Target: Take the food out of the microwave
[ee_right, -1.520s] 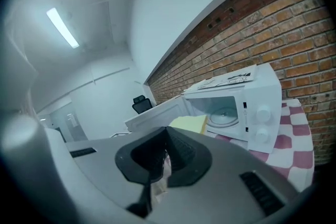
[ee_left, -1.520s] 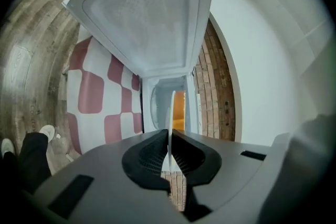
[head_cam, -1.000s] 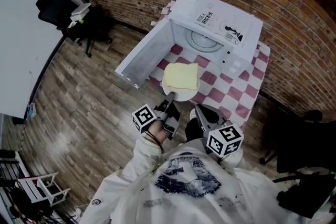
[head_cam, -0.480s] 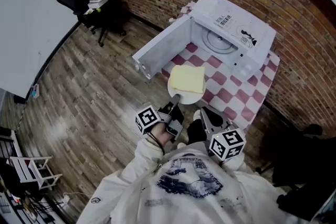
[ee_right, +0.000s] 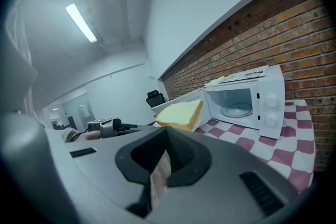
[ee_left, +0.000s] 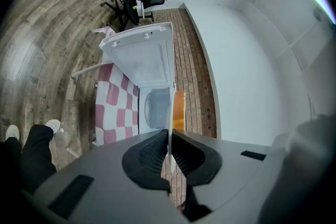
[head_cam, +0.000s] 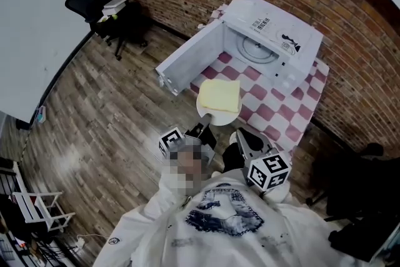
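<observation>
A yellow slice of bread (head_cam: 219,94) lies on a small white plate (head_cam: 218,114), held in the air over the near edge of the checkered table (head_cam: 282,117). My left gripper (head_cam: 203,125) is shut on the plate's near rim; a blur patch covers part of it. In the left gripper view the left gripper (ee_left: 169,136) pinches the plate edge-on, with the bread (ee_left: 178,108) beyond. The white microwave (head_cam: 270,39) stands behind, its door (head_cam: 187,59) swung open to the left and its cavity empty. My right gripper (head_cam: 241,134) hovers shut beside the plate, holding nothing; the right gripper (ee_right: 167,131) faces the bread (ee_right: 181,113).
A brick wall (head_cam: 350,59) runs behind the table. Wood floor (head_cam: 106,128) spreads to the left, with a black office chair (head_cam: 87,0) by a white wall. A white rack (head_cam: 37,212) stands at the lower left. The person's legs are below the grippers.
The plate with the bread has drawn a little farther back from the microwave opening, still in the left gripper. The right gripper came back alongside it.
</observation>
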